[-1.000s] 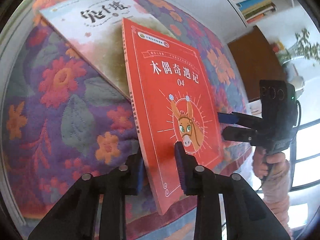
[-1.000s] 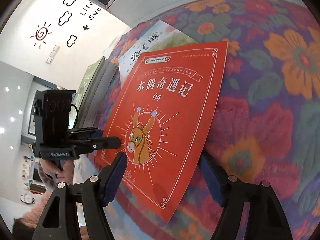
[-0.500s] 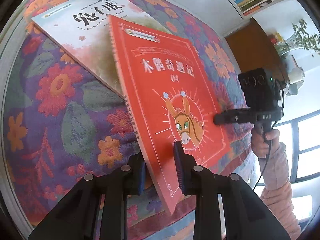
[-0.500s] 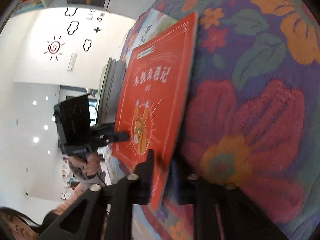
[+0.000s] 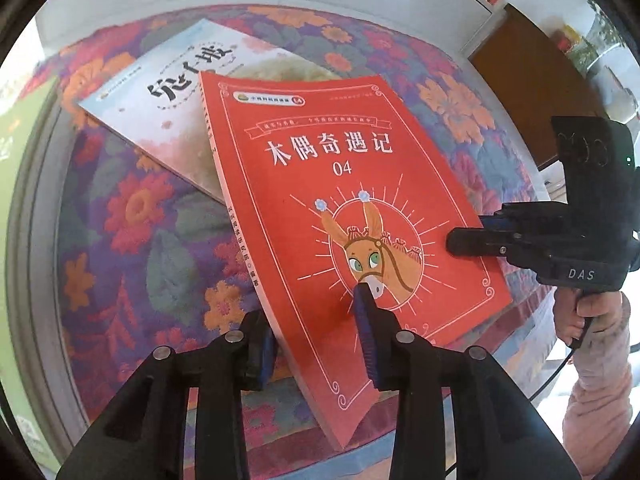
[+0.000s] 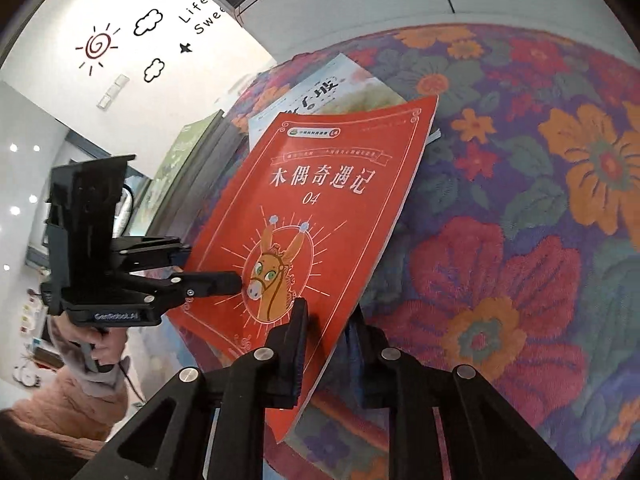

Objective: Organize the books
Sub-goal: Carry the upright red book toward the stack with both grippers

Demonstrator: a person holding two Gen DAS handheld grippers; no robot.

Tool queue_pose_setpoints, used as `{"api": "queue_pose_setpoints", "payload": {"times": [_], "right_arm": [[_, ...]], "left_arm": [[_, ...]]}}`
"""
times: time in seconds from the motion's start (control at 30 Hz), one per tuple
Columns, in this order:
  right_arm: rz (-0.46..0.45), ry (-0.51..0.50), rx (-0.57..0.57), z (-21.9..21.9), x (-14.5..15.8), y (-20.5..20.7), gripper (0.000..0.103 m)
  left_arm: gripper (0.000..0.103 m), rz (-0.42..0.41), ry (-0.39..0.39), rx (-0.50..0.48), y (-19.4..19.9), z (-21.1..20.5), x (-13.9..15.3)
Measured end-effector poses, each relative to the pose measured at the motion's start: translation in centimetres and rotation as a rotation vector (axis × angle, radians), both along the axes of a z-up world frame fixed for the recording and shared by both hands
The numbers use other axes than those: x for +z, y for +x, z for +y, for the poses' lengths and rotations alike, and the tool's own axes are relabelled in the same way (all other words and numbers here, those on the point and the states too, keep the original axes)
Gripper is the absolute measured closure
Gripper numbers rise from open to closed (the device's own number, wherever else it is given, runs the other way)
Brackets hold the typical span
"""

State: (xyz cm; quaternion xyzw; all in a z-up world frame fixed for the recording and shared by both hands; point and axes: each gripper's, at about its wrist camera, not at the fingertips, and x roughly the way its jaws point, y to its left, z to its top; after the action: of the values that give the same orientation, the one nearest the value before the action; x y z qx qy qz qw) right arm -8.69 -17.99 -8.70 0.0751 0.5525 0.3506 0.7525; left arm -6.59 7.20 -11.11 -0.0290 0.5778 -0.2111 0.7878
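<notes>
- Near the bottom of the left wrist view: left gripper (image 5: 314, 342), fingers clamped on the near corner of the red book (image 5: 340, 216), one above the cover, one beneath. Book tilted up off the floral cloth (image 5: 132, 240), overlapping a pale book (image 5: 168, 108) on the far left. Right gripper (image 5: 464, 240) grips its right edge.
- Right wrist view: right gripper (image 6: 328, 344), fingers closed on the book's near right edge; left gripper (image 6: 232, 280) at left.
</notes>
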Motion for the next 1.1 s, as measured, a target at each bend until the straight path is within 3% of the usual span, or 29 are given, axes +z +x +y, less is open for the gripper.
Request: {"api": "queue_pose_setpoints", "payload": {"times": [0.17,0.47,1.1], "right_arm": [[-0.014,0.023,-0.017,0.2,0.7,-0.5,0.084],[-0.178,-0.023,0.047,1.3,4.3,-3.4,0.083],[-0.315,-0.039,0.049,3.1,8.7,-7.0,0.083]], "left_arm": [[0.070,-0.038,-0.010,-0.013,-0.5,0.3,1.3],[0.067,-0.110,0.007,-0.024,-1.5,0.3,3.9],[0.067,-0.223,-0.006,-0.032,-4.2,1.5,8.3]]}}
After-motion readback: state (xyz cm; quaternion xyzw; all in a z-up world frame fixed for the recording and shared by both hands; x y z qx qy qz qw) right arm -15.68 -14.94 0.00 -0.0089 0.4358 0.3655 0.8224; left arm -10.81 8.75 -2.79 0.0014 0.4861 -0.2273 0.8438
